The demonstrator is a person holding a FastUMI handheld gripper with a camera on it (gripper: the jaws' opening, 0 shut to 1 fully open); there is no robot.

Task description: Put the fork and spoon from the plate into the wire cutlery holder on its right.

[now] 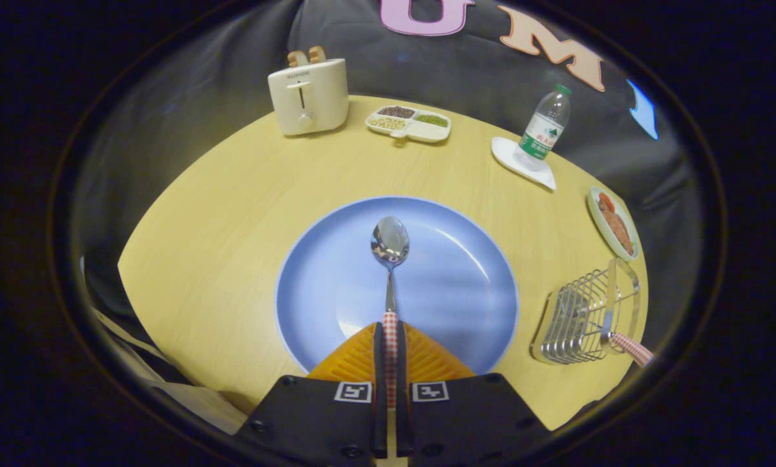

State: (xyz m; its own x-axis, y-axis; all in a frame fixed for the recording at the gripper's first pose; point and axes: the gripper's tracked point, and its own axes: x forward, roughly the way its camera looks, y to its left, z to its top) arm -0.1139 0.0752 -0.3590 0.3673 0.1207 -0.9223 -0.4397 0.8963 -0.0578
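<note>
My fingers (pixel 391 337) are drawn in tight on the checked handle of the spoon (pixel 389 259), one on each side, pressing it between them. From there I see the spoon's thin metal neck run straight ahead to the bowl, which faces up over the middle of the plate (pixel 336 272); I cannot tell whether the bowl rests on the plate or sits just above it. The plate is round and blue, and it lies flat on the yellow worktop (pixel 232 214) directly beneath and ahead of my fingers. To the right of the plate, apart from its rim, stands the wire holder (pixel 576 321), near the worktop's right edge. The fork (pixel 627 347) is already in it: I see a checked handle like the spoon's sticking out of the holder's right side, slanting outward, with the tines hidden inside the wire. Beyond the holder, a small dish (pixel 614 224) with some reddish-brown food sits at the worktop's edge. Farther on, a clear bottle (pixel 544 126) with a green cap stands upright on a white coaster (pixel 524 165). At the far side of the worktop I see a white divided tray (pixel 408 123) holding grains or beans in its compartments, and just left of it a cream toaster (pixel 308 96) with two slices poking up from its slots.
</note>
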